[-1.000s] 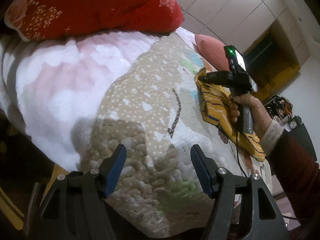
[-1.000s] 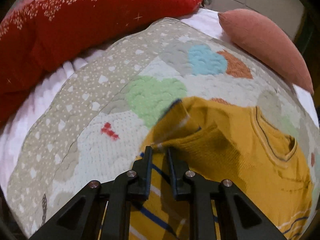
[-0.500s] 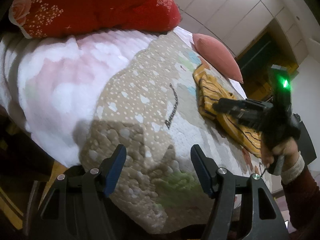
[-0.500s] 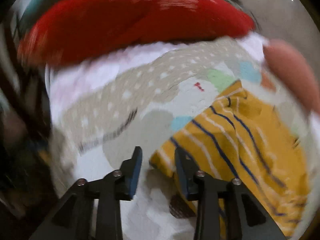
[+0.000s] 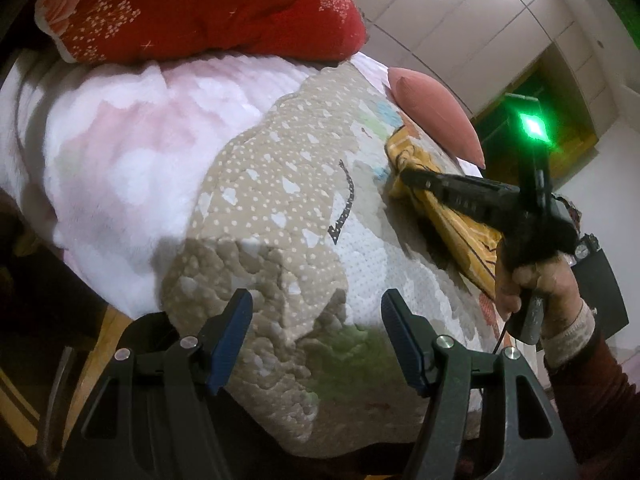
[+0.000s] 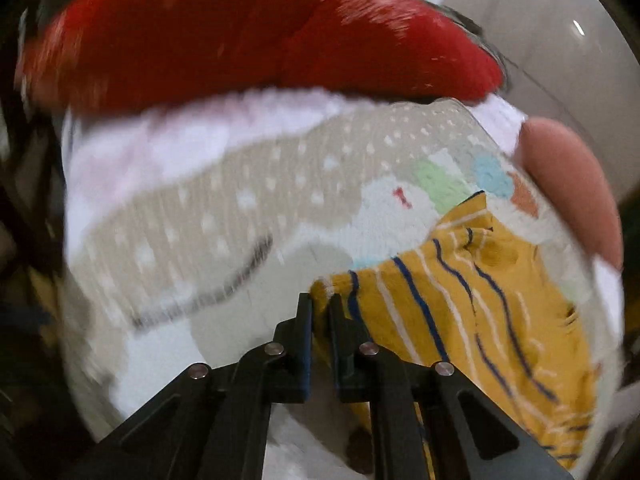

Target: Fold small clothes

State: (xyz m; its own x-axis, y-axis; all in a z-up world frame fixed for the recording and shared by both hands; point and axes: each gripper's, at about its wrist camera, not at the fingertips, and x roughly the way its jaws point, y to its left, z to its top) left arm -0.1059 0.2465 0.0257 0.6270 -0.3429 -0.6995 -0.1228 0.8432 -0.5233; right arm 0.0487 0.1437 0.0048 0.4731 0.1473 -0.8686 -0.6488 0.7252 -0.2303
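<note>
The right claw [image 6: 320, 312] is nipped shut on the near corner of a small mustard-yellow knit sweater with navy and white stripes [image 6: 460, 300], its jaws almost together with the hem between them. The sweater lies rumpled on a beige quilted bedspread with white dots and pastel hearts [image 6: 248, 208], towards the quilt's right side, near a salmon-pink oval cushion [image 6: 568, 184]. Left of the garment the quilt lies bare — a big red flowered pillow [image 6: 240, 32] bounds the far edge. The left claw [image 5: 316, 340] gapes open, holding nothing, over the quilt's near edge; only its view shows the right hand [image 5: 536, 284] — this view is sharp, the other blurred.
</note>
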